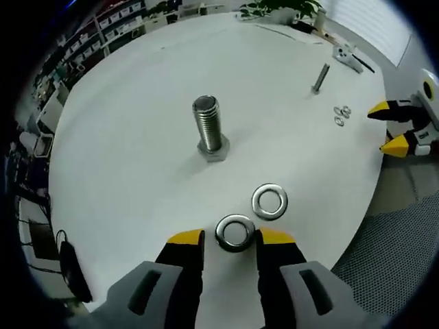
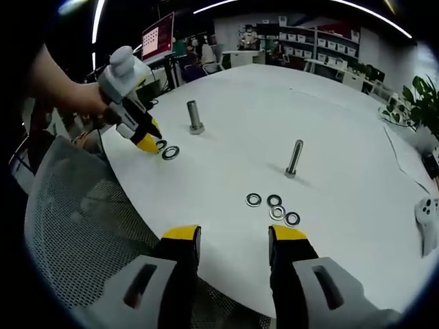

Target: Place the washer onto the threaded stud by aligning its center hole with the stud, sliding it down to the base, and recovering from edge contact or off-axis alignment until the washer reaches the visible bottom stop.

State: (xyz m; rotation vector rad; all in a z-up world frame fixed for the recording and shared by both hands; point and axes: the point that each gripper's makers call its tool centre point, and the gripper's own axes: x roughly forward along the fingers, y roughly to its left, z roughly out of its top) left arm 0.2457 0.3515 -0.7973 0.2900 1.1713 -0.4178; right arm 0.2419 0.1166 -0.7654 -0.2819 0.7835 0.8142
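White round surface [image 1: 123, 171], both views. Left gripper view, left to right: the left gripper [image 1: 230, 236] sits low at the near edge, yellow-tipped jaws partly open with a steel washer [image 1: 234, 232] between the tips. Washer lies flat on the surface; tips sit just beside its rim, and I cannot tell whether they actually clamp it. A second washer [image 1: 269, 201] lies flat just beyond and to the right, almost touching the first. The large threaded stud [image 1: 209, 127] stands upright on its hex head near the middle of the surface, well apart from both washers, threads bare. Further right, a thinner bolt [image 1: 320, 78] stands upright, with small washers [image 1: 341, 114] near it. The right gripper [image 1: 391, 127] comes in at the far right edge, jaws apart, nothing between them.

Right gripper view, left to right: a hand [image 2: 82, 99] holds the left gripper [image 2: 147, 142] tip-down at the surface edge, the two washers [image 2: 167, 150] at its tips. The large stud [image 2: 195, 116] is just beyond. The thin bolt [image 2: 294, 158] stands mid-surface; four small washers [image 2: 274, 206] lie clustered in front of it. The right gripper [image 2: 233, 236] hovers over the near edge, jaws wide open and empty. A mesh chair [image 2: 75, 219] sits below left.
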